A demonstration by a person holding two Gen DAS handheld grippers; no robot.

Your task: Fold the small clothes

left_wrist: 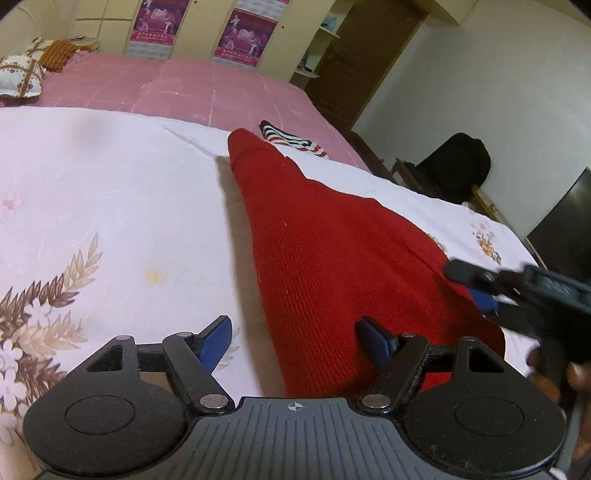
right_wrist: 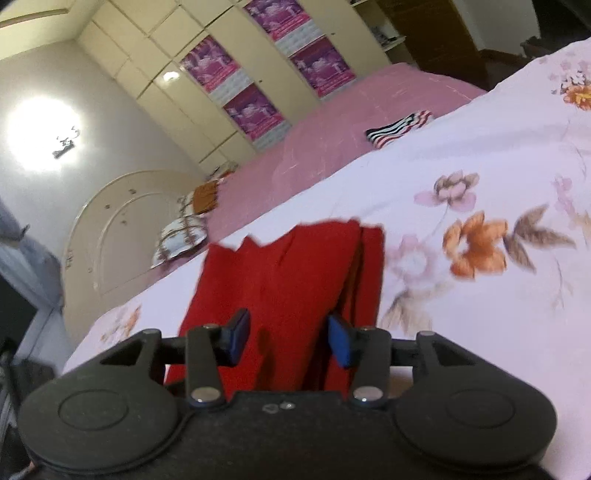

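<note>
One red garment [left_wrist: 325, 258]; one striped cloth [left_wrist: 291, 138] — two grippers.

No legible text anywhere. Purple posters [left_wrist: 243, 35] on the cream wardrobe doors [right_wrist: 155, 33], upper middle of the left wrist view and upper centre of the right wrist view, carried pale print bands, too blurred to read. Small crosshair mark [left_wrist: 294, 406] on the left gripper body, bottom centre, was a symbol only.
</note>
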